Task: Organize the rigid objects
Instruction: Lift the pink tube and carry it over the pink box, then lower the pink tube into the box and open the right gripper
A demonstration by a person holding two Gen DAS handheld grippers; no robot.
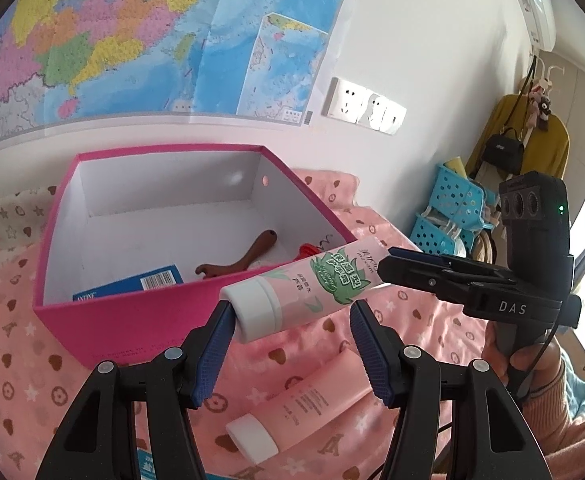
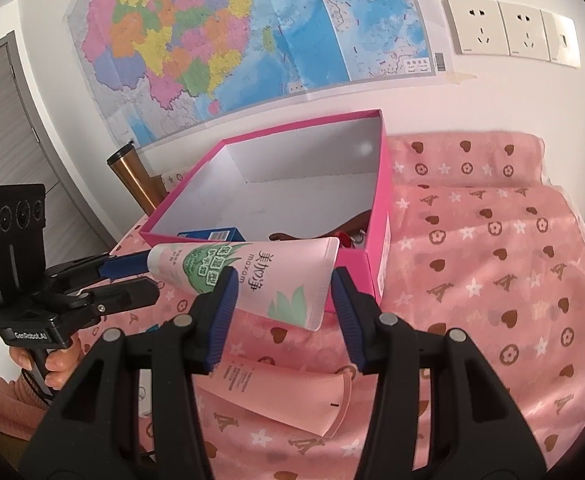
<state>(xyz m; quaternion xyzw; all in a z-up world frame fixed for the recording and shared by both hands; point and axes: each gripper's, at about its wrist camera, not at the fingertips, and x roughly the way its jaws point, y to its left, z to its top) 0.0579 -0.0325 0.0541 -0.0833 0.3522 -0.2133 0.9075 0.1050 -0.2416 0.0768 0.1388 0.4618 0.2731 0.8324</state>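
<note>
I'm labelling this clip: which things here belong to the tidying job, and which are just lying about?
Job: aloe tube, plain pink tube, pink box, blue carton, brown wooden piece.
Lying about: wall map, wall sockets, copper tumbler, blue baskets, black handbag.

Pink tube (image 2: 252,276) with green leaves, magenta box (image 1: 140,312).

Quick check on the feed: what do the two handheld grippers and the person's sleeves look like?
Both grippers are black plastic clamps with ribbed blue pads and silver rivets. The right gripper reads "DAS", has a green LED and a black cable. The left gripper reads "GenRobot.AI". Sleeves are pink ribbed knit.
</note>
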